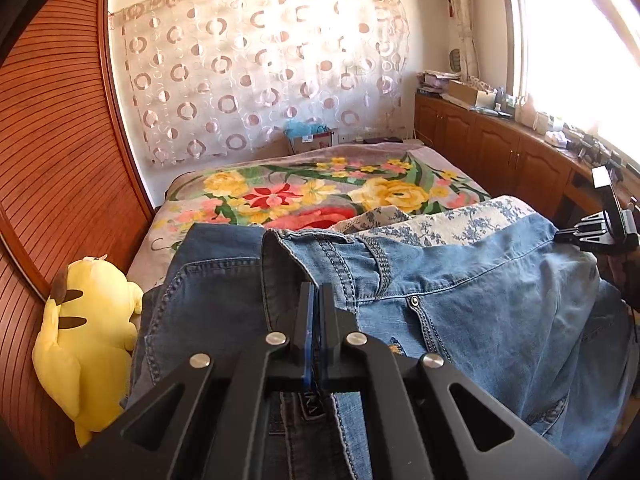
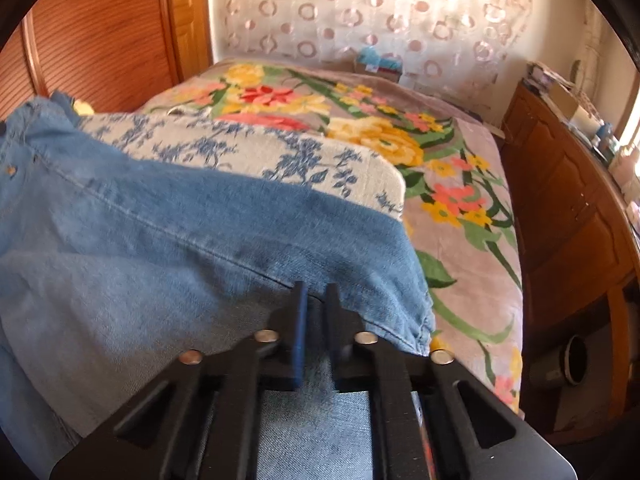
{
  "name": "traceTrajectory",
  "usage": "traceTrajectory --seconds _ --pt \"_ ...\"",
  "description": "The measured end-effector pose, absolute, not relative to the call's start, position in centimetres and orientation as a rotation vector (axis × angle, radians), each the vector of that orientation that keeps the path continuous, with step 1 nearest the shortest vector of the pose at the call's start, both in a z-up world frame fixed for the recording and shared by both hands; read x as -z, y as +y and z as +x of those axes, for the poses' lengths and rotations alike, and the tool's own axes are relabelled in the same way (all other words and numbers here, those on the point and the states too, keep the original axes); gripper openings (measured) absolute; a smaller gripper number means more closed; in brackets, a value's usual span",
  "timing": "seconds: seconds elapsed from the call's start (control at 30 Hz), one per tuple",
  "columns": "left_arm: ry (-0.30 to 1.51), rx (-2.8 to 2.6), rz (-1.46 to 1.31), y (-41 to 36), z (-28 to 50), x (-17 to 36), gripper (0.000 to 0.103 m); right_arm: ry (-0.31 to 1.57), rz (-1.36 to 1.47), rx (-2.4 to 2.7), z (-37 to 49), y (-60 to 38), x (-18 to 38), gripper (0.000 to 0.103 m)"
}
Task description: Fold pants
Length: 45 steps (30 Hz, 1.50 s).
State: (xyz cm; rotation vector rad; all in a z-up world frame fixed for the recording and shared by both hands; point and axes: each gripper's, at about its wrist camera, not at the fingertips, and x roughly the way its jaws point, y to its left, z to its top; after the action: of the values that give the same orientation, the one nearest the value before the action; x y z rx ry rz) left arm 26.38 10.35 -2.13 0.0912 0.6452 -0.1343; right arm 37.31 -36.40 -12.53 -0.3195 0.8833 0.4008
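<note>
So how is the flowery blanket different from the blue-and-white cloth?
The flowery blanket has big yellow, red and pink flowers with green leaves; the blue-and-white cloth has only small blue sprigs on cream. The blanket covers the bed; the cloth lies on it, under the jeans. Both are floral.

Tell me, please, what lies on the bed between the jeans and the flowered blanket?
A white cloth with blue flowers lies between the jeans and the flowered blanket, clearest in the right wrist view.

Sunlit bedroom: floral bedspread (image 1: 304,184), circle-patterned curtain (image 1: 260,68), slatted wooden wardrobe (image 1: 52,140), low cabinets (image 1: 492,140) under the window (image 1: 580,40).
</note>
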Motion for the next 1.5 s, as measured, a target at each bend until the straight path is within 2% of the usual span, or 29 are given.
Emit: traceTrajectory --seconds 0.37,0.53,0.8,1.1,1.3,1.4,1.43,1.5 --pt "0.584 0.084 0.042 12.0 27.3 1.2 0.0 0.617 -0.245 -0.303 35.6 -37.3 5.5 0.0" --pt "0.565 0.053 0.002 12.9 29.0 0.9 0.0 0.586 -0.287 -0.283 37.8 -35.9 4.2 0.0" --pt "0.542 0.016 -0.009 13.5 32.3 0.7 0.0 0.568 -0.361 -0.23 42.3 -34.0 5.3 0.0" --pt "0.566 -0.029 0.06 12.4 36.6 1.6 0.0 0.612 -0.418 -0.156 47.2 -32.9 9.7 0.0" --pt "0.585 -0.055 0.068 12.7 38.0 2.0 0.0 0.584 -0.37 -0.17 47.5 -33.1 9.1 0.0" --pt "0.609 -0.04 0.068 12.3 38.0 2.4 0.005 0.637 -0.329 -0.219 47.7 -33.4 9.5 0.0" --pt "0.616 -0.034 0.071 12.2 37.9 2.4 0.005 0.653 -0.311 -0.238 47.6 -33.5 9.6 0.001" --pt "0.616 -0.033 0.091 11.7 37.3 2.3 0.009 0.678 -0.276 -0.279 46.9 -34.1 9.4 0.01"
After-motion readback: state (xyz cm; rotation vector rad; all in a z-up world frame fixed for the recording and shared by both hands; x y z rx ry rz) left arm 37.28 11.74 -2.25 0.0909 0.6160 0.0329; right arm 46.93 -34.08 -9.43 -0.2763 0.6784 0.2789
